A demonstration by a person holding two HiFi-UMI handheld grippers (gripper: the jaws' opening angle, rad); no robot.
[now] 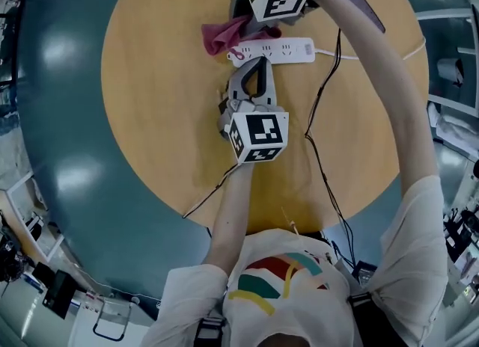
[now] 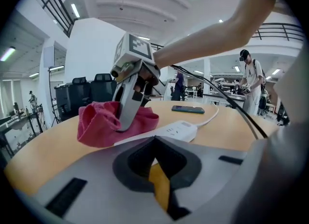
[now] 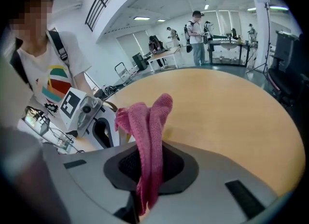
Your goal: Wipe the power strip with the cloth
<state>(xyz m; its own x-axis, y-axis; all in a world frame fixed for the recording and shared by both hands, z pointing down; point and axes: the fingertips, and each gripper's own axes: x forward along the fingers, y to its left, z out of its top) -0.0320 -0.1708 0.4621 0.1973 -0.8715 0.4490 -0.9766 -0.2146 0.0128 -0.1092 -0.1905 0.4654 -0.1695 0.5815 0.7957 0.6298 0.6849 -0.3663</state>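
Observation:
A white power strip [image 1: 273, 50] lies across the far middle of the round wooden table [image 1: 157, 114]; the left gripper view shows the power strip [image 2: 176, 130] just beyond the jaws. A pink cloth [image 1: 223, 36] rests bunched at its left end. My right gripper [image 1: 251, 22] comes down from the far side and is shut on the cloth [image 3: 152, 121], which hangs out between its jaws. My left gripper [image 1: 254, 65] points away from me with its jaws closed together, tips at the strip's near edge. Seen from the left gripper view, the right gripper's fingers [image 2: 126, 107] press into the cloth [image 2: 99, 124].
A dark phone [image 2: 188, 109] lies on the table beyond the strip. The strip's white cord [image 1: 374, 55] runs right, and thin black cables [image 1: 320, 106] trail across the right half toward me. People and desks stand in the hall behind.

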